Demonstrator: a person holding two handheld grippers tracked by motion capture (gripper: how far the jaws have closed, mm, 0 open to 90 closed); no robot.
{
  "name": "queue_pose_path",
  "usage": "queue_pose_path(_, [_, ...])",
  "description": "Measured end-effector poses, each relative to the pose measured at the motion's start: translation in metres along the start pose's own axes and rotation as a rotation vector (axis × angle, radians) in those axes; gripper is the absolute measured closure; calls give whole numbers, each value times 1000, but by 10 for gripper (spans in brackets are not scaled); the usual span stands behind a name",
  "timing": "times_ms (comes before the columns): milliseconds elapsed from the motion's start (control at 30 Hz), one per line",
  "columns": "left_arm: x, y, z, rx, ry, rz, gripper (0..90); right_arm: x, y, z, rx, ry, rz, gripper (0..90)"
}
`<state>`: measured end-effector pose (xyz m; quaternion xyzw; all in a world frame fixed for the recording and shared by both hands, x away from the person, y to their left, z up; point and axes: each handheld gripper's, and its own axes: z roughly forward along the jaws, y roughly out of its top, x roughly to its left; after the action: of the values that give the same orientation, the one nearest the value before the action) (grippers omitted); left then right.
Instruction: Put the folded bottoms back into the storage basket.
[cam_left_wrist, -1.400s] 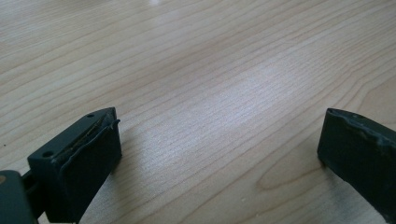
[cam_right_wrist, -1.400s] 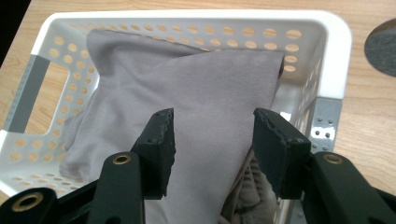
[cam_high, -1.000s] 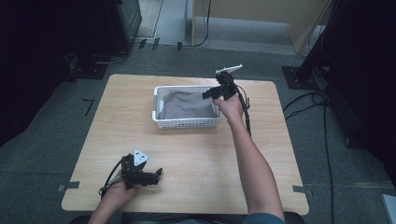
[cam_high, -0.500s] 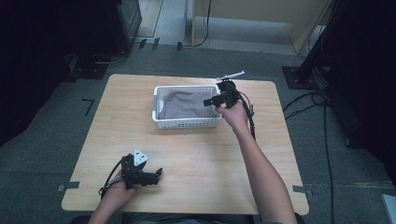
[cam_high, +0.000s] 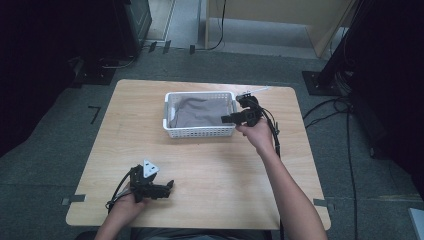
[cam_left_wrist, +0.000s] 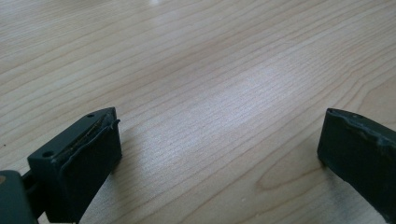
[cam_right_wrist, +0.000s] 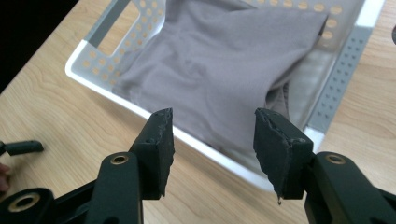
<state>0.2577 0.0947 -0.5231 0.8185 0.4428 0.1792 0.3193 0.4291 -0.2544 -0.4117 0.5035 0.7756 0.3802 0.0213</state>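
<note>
Grey cloth (cam_right_wrist: 233, 65) is seen bunched in the white perforated basket (cam_high: 200, 131) at upper centre, where the right hand-held gripper (cam_right_wrist: 212, 135), jaws apart, could snag the rim, while the left hand-held gripper (cam_left_wrist: 219, 154) lies spread on the bench (cam_high: 210, 175).

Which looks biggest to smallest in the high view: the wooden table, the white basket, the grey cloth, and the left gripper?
1. wooden table
2. white basket
3. grey cloth, lying inside the basket
4. left gripper, though it sits nearer the camera, so its look is slightly flattered
</note>
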Motion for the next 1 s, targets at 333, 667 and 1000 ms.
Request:
queue_pose_path(333, [0, 0, 0, -3, 0, -3, 0, 2, -24, -11, -9, 40, -2, 474])
queue_pose_path(667, [0, 0, 0, -2, 0, -3, 0, 0, -53, -19, -1, 55, -23, 470])
queue_pose_path(1000, [0, 0, 0, -2, 0, -3, 0, -9, -94, -24, 11, 59, -26, 474])
